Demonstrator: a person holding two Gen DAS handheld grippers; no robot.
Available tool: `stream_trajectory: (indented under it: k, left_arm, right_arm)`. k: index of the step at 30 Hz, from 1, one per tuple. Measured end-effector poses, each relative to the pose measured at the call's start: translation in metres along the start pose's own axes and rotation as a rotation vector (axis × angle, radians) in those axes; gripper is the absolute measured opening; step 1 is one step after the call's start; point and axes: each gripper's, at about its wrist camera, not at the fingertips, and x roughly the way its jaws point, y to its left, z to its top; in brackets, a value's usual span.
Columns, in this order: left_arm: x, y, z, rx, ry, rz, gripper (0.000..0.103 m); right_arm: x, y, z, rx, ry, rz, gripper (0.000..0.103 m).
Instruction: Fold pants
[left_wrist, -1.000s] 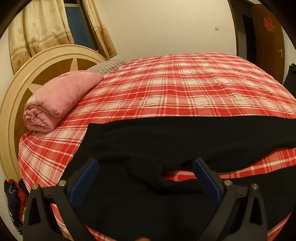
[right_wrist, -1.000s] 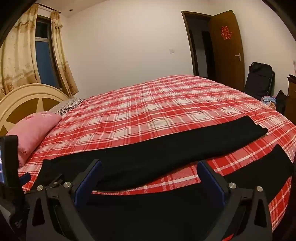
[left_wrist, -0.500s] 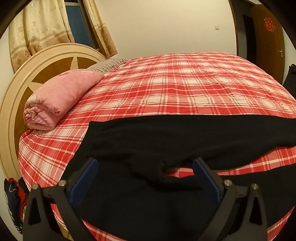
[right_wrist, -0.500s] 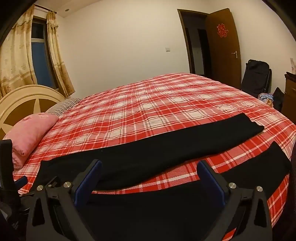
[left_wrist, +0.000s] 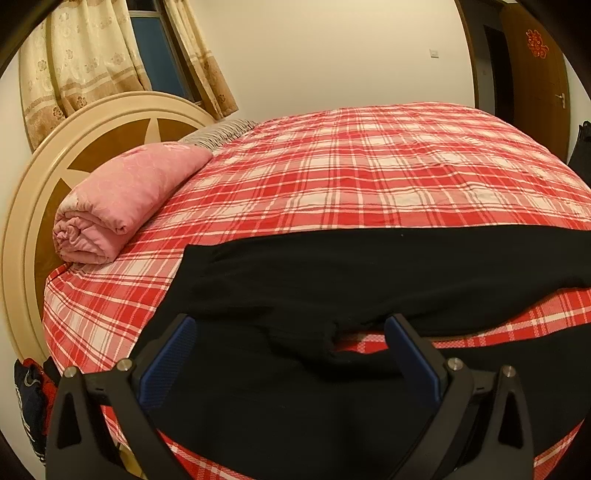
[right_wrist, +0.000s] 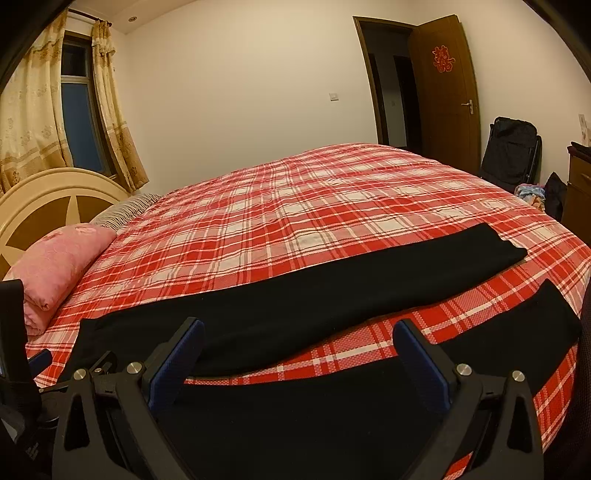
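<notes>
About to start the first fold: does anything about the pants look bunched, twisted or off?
Mostly flat: black pants lie spread on the plaid bedspread, legs apart. One oddity: fabric at the crotch is puckered into a small bump. Both grippers hover with jaws open, holding nothing.

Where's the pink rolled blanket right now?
The pink rolled blanket lies at the left of both wrist views, on the plaid bedspread against the headboard, beyond the waist end of the black pants.
</notes>
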Motion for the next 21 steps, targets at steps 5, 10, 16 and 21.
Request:
stream_trajectory:
  k: [5, 10, 16, 21]
  left_arm:
    - [-0.0003, -0.0009, 0.0006, -0.003, 0.0, -0.001, 0.103]
    - [-0.0005, -0.0019, 0.0006, -0.002, 0.002, 0.001, 0.103]
    - [-0.0005, -0.0019, 0.0003, -0.003, 0.003, -0.002, 0.103]
    - [-0.0004, -0.0027, -0.0007, -0.005, 0.004, -0.005, 0.103]
  right_arm:
    - [0.0, 0.0007, -0.0008, 0.0, 0.0, -0.001, 0.102]
    - [0.0002, 0.0007, -0.001, 0.0, 0.0, 0.0, 0.102]
    - [0.0004, 0.0013, -0.0022, 0.001, 0.002, -0.003, 0.102]
    - [0.0007, 0.0014, -0.0022, 0.001, 0.002, -0.003, 0.102]
